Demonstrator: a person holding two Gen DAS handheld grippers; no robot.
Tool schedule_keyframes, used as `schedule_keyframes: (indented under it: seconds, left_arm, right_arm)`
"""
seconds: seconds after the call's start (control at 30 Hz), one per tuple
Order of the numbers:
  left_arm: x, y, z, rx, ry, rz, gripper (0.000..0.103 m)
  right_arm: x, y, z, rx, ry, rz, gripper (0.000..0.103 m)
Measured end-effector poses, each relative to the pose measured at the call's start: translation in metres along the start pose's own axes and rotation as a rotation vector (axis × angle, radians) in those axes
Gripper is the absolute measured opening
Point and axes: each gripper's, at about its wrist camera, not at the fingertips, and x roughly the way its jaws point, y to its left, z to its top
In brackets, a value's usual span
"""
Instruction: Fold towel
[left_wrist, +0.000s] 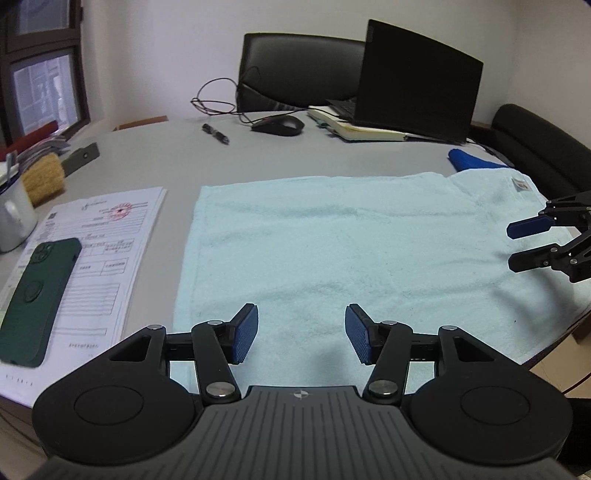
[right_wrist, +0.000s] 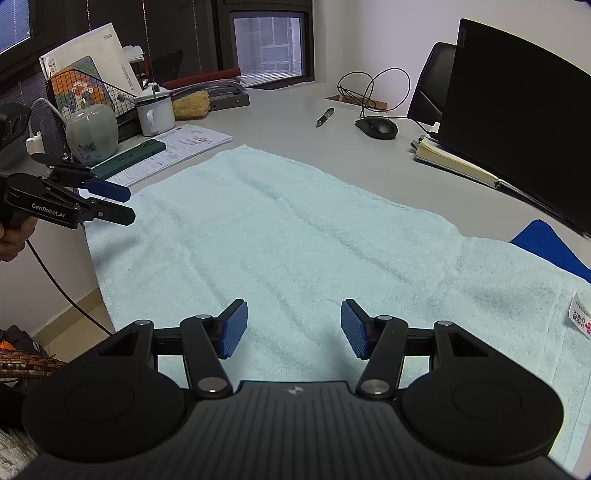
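From the left wrist view, the left tool (left_wrist: 301, 334) hangs over the near edge of the towel (left_wrist: 332, 251), its blue pads apart with only bare cloth showing between them; nothing is gripped. The pale blue towel lies spread flat on the grey tabletop (left_wrist: 166, 155), with a small label (left_wrist: 520, 184) at its far right corner. At the right edge of the view the right tool (left_wrist: 511, 247) hovers above the towel's right end, its two fingers apart and holding nothing. Left of the towel lies a stack of printed papers (left_wrist: 110, 229) with a dark green phone (left_wrist: 33, 299) resting on it. Farther back are a pen (left_wrist: 216, 133), a black mouse (left_wrist: 279, 125), a notebook (left_wrist: 354, 127) and an open laptop (left_wrist: 417, 81). A dark blue cloth (left_wrist: 472, 159) lies just beyond the towel's far right corner.

From the right wrist view, the right tool (right_wrist: 293, 328) sits above the towel (right_wrist: 277, 236), pads apart, empty, the cloth visible in the gap. The towel stretches away across the tabletop (right_wrist: 295, 110) toward the papers (right_wrist: 184, 147). At the left, a hand (right_wrist: 14, 240) holds the left tool (right_wrist: 131, 205) near the towel's far left end, fingers separated and clear of the cloth. A white mug (right_wrist: 155, 114) and a round jar (right_wrist: 92, 133) stand behind it.
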Motion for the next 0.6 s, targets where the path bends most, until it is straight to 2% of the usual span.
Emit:
schedule_keyframes:
  seconds: [0.2, 0.33, 0.6]
  left_arm:
    - [-0.017, 0.022, -0.020, -0.145, 0.001, 0.022, 0.056]
    - [-0.028, 0.040, -0.036, -0.247, -0.003, 0.051, 0.056]
    - [-0.039, 0.063, -0.059, -0.389, -0.007, 0.072, 0.056]
  right_arm:
    - [0.004, 0.006, 0.016, -0.065, 0.046, 0.051, 0.057]
    - [0.007, 0.014, 0.038, -0.143, 0.071, 0.070, 0.057]
    - [0.028, 0.039, 0.088, -0.297, 0.083, 0.109, 0.057]
